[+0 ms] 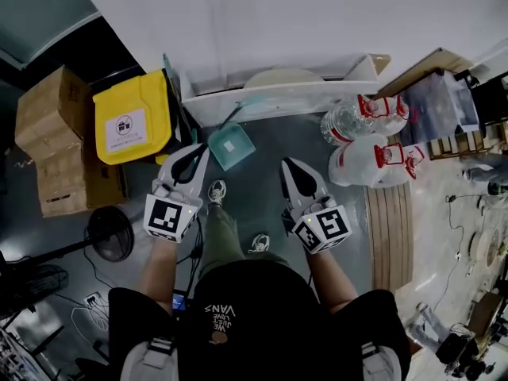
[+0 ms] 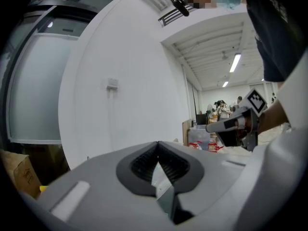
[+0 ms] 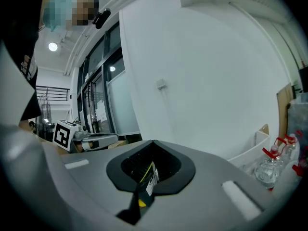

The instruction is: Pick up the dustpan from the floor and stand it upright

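Above a grey floor by a white wall, we hold the left gripper and right gripper closed, the dustpan ahead between them.

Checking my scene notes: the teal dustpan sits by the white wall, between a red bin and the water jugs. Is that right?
Not quite. The bin is yellow, not red, as the head view shows. The rest holds: the teal dustpan sits by the white wall, between that bin and the water jugs.
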A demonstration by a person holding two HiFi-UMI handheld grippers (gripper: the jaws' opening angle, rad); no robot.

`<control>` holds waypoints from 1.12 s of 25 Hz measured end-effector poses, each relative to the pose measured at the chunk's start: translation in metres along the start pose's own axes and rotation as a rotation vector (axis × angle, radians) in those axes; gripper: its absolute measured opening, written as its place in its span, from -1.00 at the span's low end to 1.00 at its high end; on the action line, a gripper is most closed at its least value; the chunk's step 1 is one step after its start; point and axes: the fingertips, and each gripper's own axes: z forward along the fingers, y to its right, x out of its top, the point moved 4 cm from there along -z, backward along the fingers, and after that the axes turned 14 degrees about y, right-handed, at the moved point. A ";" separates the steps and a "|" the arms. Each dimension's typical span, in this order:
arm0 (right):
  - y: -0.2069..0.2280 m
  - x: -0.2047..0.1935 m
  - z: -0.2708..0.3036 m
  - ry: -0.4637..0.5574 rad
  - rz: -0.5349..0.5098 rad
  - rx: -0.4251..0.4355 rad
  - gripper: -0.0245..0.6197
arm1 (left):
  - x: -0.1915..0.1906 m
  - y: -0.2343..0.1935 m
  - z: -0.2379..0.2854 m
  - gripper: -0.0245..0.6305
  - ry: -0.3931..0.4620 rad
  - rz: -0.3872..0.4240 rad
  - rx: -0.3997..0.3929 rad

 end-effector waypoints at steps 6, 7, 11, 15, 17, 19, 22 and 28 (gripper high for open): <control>-0.010 0.018 -0.031 0.013 -0.004 0.007 -0.92 | 0.029 0.023 -0.029 -0.77 0.029 0.027 0.027; -0.011 0.019 -0.035 0.012 -0.005 0.009 -0.92 | 0.034 0.027 -0.033 -0.77 0.034 0.025 0.033; -0.014 0.012 -0.055 -0.007 0.003 0.009 -0.92 | 0.039 0.045 -0.052 -0.77 0.033 -0.001 0.063; -0.016 0.007 -0.073 -0.034 0.010 -0.001 -0.92 | 0.041 0.059 -0.069 -0.77 0.029 -0.028 0.089; -0.017 0.004 -0.079 -0.044 0.009 -0.004 -0.92 | 0.040 0.063 -0.077 -0.77 0.025 -0.038 0.095; -0.018 0.004 -0.083 -0.052 0.006 -0.005 -0.92 | 0.040 0.067 -0.083 -0.77 0.015 -0.046 0.099; -0.018 0.006 -0.091 -0.058 0.004 -0.006 -0.92 | 0.038 0.076 -0.089 -0.77 -0.002 -0.068 0.110; -0.018 0.010 -0.101 -0.063 -0.015 -0.005 -0.92 | 0.036 0.089 -0.095 -0.77 -0.020 -0.080 0.110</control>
